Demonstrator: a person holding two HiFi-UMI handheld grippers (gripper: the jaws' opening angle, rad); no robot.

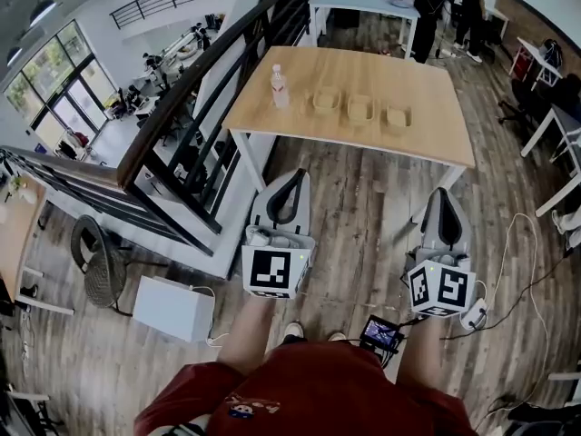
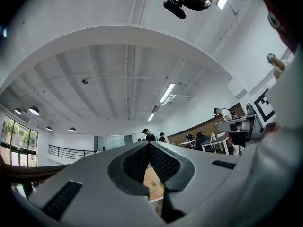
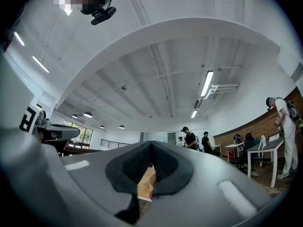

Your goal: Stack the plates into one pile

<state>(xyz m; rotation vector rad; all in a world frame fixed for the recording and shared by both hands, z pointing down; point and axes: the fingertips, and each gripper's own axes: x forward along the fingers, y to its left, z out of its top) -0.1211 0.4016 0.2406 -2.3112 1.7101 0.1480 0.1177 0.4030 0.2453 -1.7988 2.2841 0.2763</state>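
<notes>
A person (image 1: 309, 393) stands well back from a wooden table (image 1: 363, 71), a hand-held gripper in each hand, with the stacking not yet begun. The left gripper (image 1: 296, 180) and the right gripper (image 1: 442, 195) both point toward the table and slightly upward. Each has its jaws pressed together on nothing, and only a sliver of tabletop shows past the closed tips in either gripper view. The three plates (image 1: 360, 109) sit apart in a row across the table's middle, none resting on another. At this range they look pale and shallow, though their exact shape is hard to make out. A bottle (image 1: 280, 87) stands just left of the row. The step in hand appears to be the approach. The next move calls for closing in on the table, spreading one gripper's jaws and taking an end plate by its rim.
</notes>
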